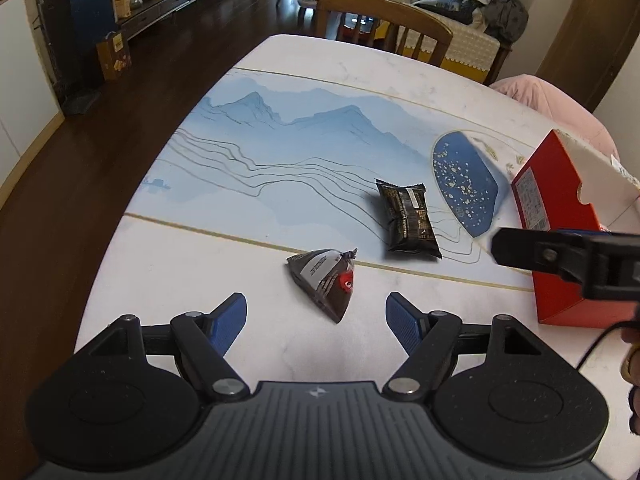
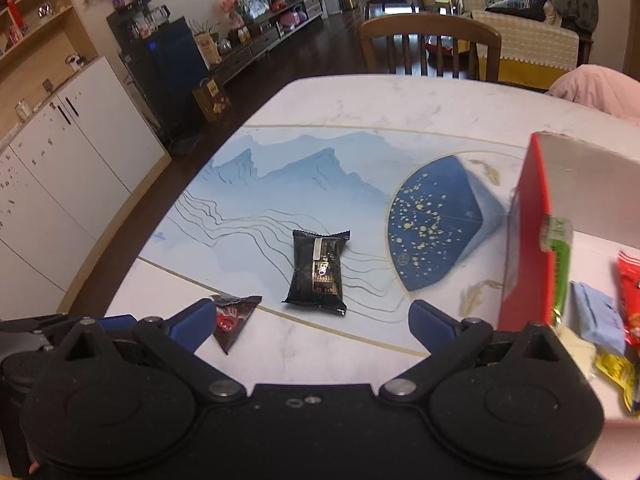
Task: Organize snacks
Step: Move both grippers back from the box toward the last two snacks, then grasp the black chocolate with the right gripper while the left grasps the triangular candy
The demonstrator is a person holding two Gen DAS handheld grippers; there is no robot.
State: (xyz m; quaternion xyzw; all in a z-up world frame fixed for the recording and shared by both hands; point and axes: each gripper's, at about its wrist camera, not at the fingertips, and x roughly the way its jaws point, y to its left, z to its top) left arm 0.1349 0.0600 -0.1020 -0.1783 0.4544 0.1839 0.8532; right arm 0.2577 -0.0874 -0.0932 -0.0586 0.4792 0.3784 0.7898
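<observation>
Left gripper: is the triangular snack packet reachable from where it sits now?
Probably yes. The left gripper is open, and the triangular packet lies flat on the table just ahead, between its fingers, with nothing in front of it. The black packet lies farther off.

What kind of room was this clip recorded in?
Most likely a home's open dining and living area: a marble-look dining table with a wooden chair pushed up to it, a sofa behind, and a long media cabinet along the wall.

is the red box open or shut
Open: the red box has no lid on top, and snack packets show inside it.
</observation>
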